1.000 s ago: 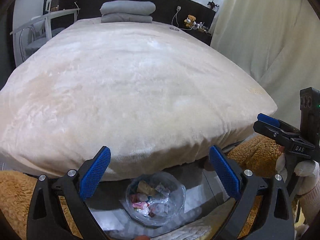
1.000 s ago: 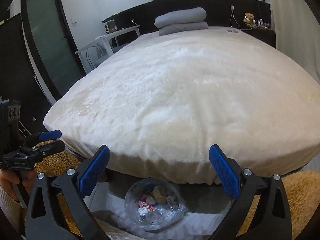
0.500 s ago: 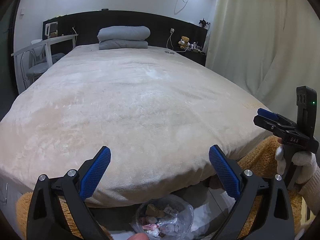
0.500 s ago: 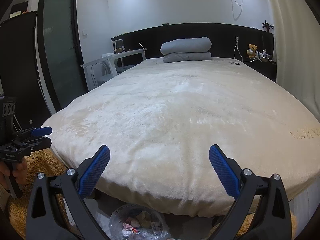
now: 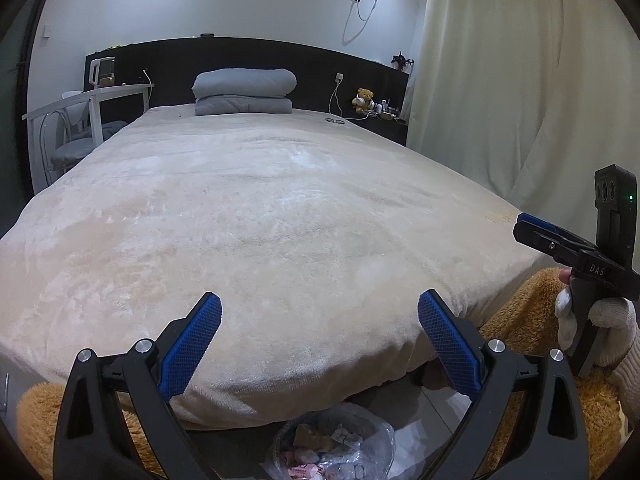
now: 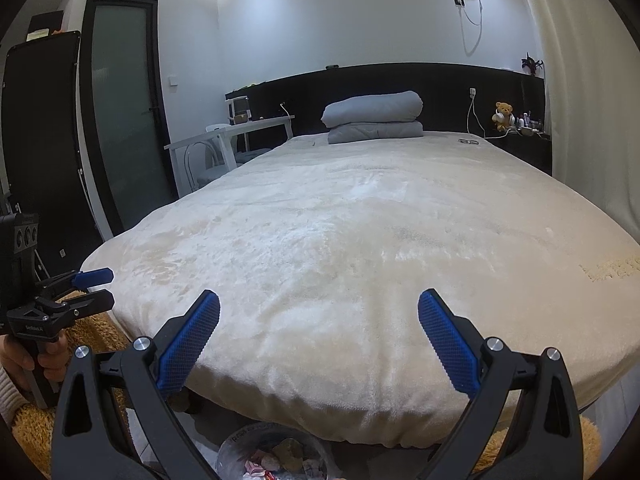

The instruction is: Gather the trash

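A small bin lined with a clear bag point(image 5: 334, 446) stands on the floor at the foot of the bed, holding several wrappers and crumpled scraps. It also shows at the bottom edge of the right wrist view, bin point(image 6: 276, 456). My left gripper point(image 5: 320, 320) is open and empty, raised above the bin and facing over the bed. My right gripper point(image 6: 319, 320) is likewise open and empty. Each gripper shows from the side in the other view: right gripper point(image 5: 520, 230), left gripper point(image 6: 108, 288), held by gloved hands.
A large bed with a beige plush blanket point(image 5: 260, 220) fills the view, a folded grey duvet point(image 5: 244, 92) at its head. Brown shaggy rug point(image 5: 516, 308) lies on both sides of the bin. White desk and chair point(image 6: 224, 140) on the left, curtain point(image 5: 520, 80) on the right.
Both grippers have risen and tilted up; the bin has slid to the bottom edge of both views and more wall shows. Both stay open.
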Demonstrator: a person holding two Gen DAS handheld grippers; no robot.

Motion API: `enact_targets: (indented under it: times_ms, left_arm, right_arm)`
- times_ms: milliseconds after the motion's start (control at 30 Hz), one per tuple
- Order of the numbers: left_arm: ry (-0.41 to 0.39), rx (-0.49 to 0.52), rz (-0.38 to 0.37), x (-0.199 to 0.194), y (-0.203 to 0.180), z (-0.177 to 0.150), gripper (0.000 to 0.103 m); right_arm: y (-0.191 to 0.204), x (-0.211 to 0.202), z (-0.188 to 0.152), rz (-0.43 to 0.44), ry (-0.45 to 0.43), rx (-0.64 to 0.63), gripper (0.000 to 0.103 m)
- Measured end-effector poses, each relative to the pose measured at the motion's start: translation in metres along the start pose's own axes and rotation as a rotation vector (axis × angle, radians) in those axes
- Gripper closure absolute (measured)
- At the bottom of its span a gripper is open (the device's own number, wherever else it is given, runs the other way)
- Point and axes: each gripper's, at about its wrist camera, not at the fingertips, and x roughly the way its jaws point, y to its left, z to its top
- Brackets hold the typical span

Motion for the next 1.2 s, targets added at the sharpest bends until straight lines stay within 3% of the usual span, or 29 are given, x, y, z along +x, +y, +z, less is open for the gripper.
enact_targets:
  times_ms: [1200]
  left_arm:
    - [-0.015, 0.02, 0.014, -0.0033, -0.0036, -0.0005, 0.007]
  right_arm:
    - [0.0088, 0.0013, -0.0036, -0.016, -0.004, -0.049, 0.005]
